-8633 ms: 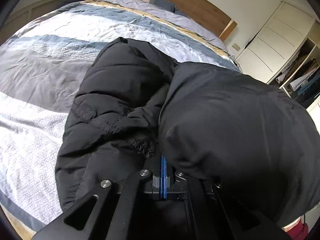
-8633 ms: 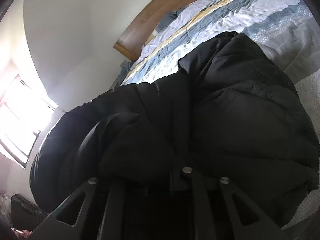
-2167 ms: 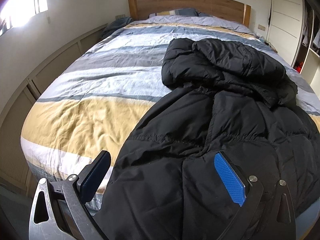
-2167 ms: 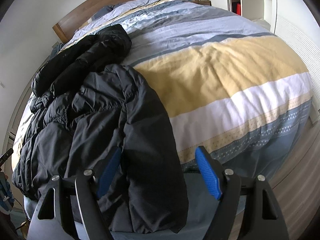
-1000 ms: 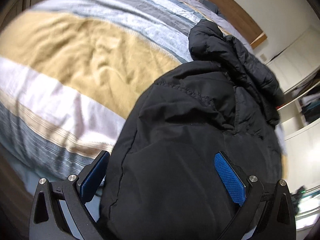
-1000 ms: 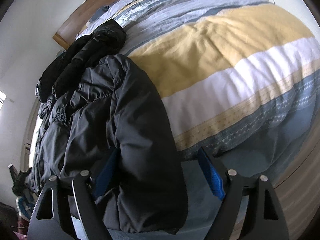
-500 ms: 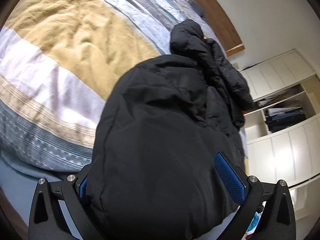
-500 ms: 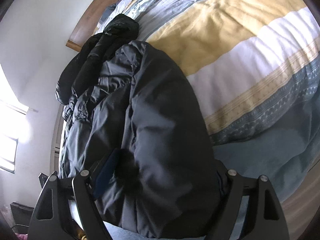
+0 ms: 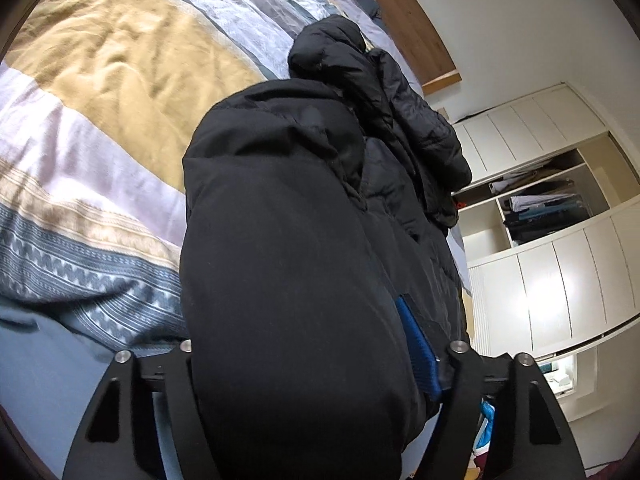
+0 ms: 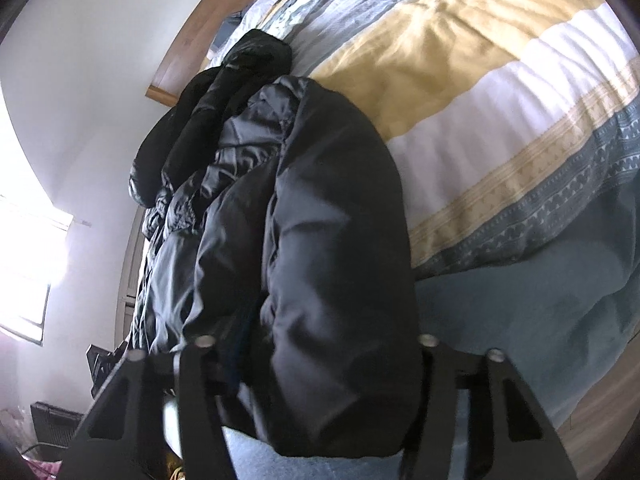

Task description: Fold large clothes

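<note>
— jacket [image 9: 288,240] fills the space between the left gripper [image 9: 308,344] fingers, black and puffy. one blue pad [image 9: 416,344] presses into its side; the other finger is buried under the cloth. i'd say it's clamped on the hem.

— right gripper [image 10: 316,360] is the same, its fingers squeezed onto a thick fold of the jacket [image 10: 320,240] close in front of it.

— and beyond both of them?

— the rest of the jacket runs away along the striped duvet [image 9: 100,80] toward the wooden headboard [image 9: 400,20]. off to the left gripper's right, white wardrobe [image 9: 560,260] with open shelves.
</note>
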### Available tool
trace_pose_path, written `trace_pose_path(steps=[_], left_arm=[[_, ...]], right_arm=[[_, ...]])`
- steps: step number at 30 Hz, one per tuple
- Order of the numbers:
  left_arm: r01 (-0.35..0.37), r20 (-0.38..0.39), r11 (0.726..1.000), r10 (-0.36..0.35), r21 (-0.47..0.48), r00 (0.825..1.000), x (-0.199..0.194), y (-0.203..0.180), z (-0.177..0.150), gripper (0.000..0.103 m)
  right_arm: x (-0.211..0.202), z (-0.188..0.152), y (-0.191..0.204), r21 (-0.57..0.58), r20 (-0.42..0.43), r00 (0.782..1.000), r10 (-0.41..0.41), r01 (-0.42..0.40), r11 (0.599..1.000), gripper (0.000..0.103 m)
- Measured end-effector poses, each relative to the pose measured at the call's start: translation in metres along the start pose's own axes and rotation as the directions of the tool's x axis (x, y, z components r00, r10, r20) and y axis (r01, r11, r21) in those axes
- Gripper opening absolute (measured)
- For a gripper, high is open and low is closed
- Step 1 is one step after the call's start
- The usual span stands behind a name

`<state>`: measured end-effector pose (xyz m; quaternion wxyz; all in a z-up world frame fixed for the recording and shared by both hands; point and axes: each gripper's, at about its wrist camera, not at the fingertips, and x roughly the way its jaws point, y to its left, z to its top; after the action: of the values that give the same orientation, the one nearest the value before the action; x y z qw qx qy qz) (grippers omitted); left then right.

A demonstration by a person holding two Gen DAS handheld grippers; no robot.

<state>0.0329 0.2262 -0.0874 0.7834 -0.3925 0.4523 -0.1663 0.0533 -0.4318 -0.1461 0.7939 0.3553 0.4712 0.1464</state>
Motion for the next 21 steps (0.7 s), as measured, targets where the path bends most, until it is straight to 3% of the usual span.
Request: trace_pose_path(steps=[3, 5, 8, 14, 21], left_arm=[[-0.003, -0.015, 1.000, 0.004, 0.021, 1.000, 0.004, -0.011, -0.001, 0.056], [-0.001, -0.027, 0.999, 0.002, 0.041, 1.000, 0.007, -0.021, -0.001, 0.040], [0.021, -0.031, 0.997, -0.019, 0.073, 0.999, 0.008, -0.040, 0.001, 0.026], [0.107, -0.034, 0.988, -0.104, 0.112, 0.994, 0.005, -0.095, 0.020, 0.019], [0.212, 0.036, 0.953, -0.225, 0.218, 0.974, -0.013, -0.173, 0.087, 0.018]], right_arm=[[0.003, 0.000, 0.007, -0.026, -0.006, 1.000, 0.028, -0.028, 0.999, 0.032], [0.004, 0.001, 0.015, -0.050, -0.011, 0.999, 0.048, -0.048, 0.998, 0.026], [0.005, 0.004, 0.033, -0.098, -0.012, 0.995, 0.099, -0.099, 0.990, 0.021], [0.005, 0.029, 0.086, -0.188, 0.013, 0.972, 0.234, -0.228, 0.955, 0.019], [-0.011, 0.100, 0.149, -0.277, 0.100, 0.923, 0.372, -0.333, 0.901, 0.018]])
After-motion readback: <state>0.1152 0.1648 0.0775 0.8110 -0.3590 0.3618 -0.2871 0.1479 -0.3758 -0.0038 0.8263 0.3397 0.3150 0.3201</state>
